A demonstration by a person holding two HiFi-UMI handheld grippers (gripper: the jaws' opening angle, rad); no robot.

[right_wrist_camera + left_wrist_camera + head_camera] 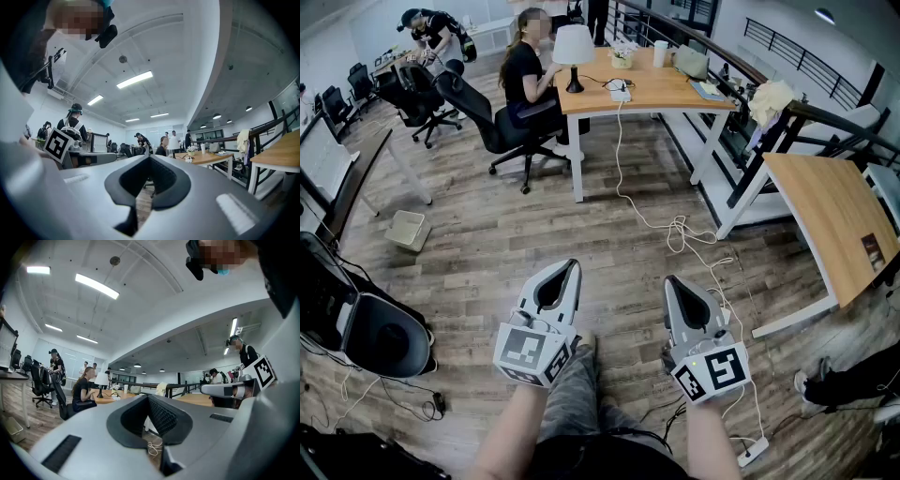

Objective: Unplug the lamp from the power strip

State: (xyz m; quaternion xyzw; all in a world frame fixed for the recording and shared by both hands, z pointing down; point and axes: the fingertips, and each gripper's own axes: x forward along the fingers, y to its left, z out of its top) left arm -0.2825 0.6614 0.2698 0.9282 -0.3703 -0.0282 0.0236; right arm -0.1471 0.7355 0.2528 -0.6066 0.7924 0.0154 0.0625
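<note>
Left tongs (572, 266) and right tongs (671, 280), pressed together and empty, presumably for approach: white-shaded black-based lamp (573, 49) and white power strip (621, 94) lie far ahead.

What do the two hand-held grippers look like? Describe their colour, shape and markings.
The left gripper and right gripper match: smooth light-grey shells tapering to a point, each with a dark teardrop-shaped hollow lined by ribbed black pads. Each carries a cube of black-and-white square markers at its rear. The forearms show no sleeves.

Head view: high, steeply down on floor (487, 234), desk (670, 92) far ahead. Gripper views: low, level, side by side, both facing desk (108, 398) from afar. All share desk (206, 158).
</note>
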